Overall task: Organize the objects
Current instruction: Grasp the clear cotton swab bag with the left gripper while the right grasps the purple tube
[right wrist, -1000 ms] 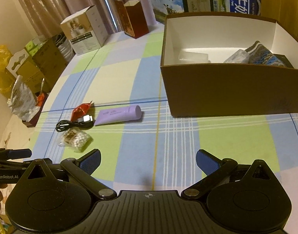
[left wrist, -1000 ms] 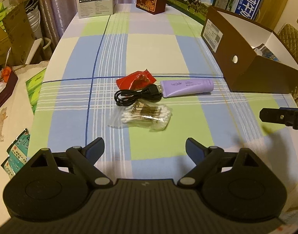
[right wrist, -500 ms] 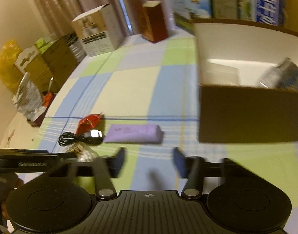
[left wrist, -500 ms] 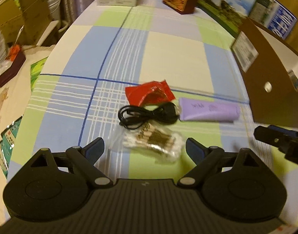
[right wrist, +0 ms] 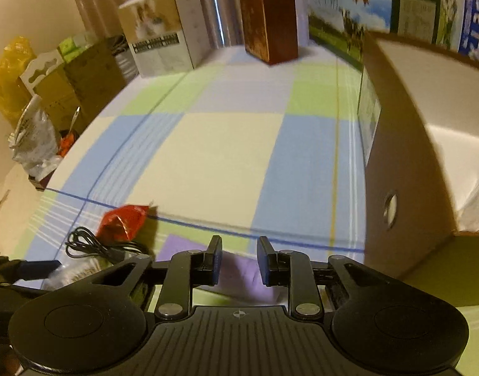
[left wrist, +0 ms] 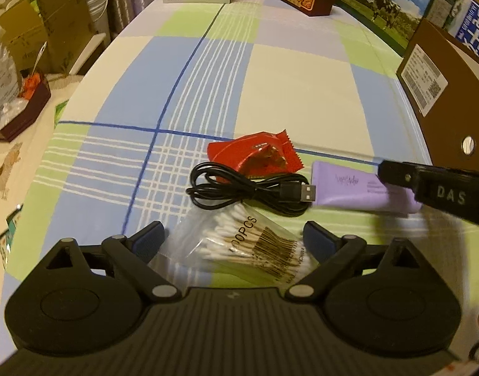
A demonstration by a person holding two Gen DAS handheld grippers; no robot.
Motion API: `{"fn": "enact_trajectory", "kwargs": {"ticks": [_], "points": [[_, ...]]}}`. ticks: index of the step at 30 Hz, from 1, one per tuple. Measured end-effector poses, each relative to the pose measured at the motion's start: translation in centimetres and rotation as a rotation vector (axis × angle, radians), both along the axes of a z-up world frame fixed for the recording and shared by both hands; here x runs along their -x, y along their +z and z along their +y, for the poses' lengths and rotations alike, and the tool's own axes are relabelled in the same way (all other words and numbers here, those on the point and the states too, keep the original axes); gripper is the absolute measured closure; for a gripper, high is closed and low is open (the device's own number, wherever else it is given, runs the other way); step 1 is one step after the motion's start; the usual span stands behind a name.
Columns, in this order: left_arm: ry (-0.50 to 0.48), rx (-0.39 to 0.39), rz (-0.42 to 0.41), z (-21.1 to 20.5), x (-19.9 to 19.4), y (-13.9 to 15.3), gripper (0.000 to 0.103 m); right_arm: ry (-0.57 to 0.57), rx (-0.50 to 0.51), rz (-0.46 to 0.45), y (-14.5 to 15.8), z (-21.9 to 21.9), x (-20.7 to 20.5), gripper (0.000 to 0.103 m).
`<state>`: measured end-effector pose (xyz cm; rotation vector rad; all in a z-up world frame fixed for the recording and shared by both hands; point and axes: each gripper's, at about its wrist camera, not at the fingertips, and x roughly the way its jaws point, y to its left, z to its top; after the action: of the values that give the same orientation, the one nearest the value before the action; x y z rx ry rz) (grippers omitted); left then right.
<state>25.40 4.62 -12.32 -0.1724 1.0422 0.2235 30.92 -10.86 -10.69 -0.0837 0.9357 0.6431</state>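
Task partly done, by the look of it: the brown box (right wrist: 405, 163) at the table's right edge already holds some items, too blurred to count. Four things left out on the table (left wrist: 302, 87), mid-front: one red packet (left wrist: 255, 153), one black USB cable (left wrist: 249, 192), one purple tube (left wrist: 358, 191), one bag of cotton swabs (left wrist: 249, 244). Left claw (left wrist: 233, 235) wide open around the swab bag, not clamped. Right claw (right wrist: 239, 258) narrowed over the purple tube; grip can't be confirmed.
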Motion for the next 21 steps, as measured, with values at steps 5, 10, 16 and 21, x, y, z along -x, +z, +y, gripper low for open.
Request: {"fn": "enact_trajectory", "kwargs": {"ticks": [5, 10, 16, 21], "points": [[-0.009, 0.000, -0.013, 1.9, 1.8, 0.1, 0.013, 0.027, -0.036, 0.078, 0.0, -0.6, 0.3, 0.080], [-0.032, -0.008, -0.007, 4.4, 3.7, 0.5, 0.014, 0.058, -0.031, 0.145, -0.2, -0.8, 1.3, 0.071], [0.002, 0.036, 0.010, 5.5, 5.1, 1.4, 0.014, 0.094, 0.022, 0.052, 0.5, -0.6, 2.2, 0.031], [0.086, 0.034, 0.057, 5.5, 5.1, 1.3, 0.013, 0.102, 0.030, 0.052, 0.2, -0.2, 2.2, 0.031]]}}
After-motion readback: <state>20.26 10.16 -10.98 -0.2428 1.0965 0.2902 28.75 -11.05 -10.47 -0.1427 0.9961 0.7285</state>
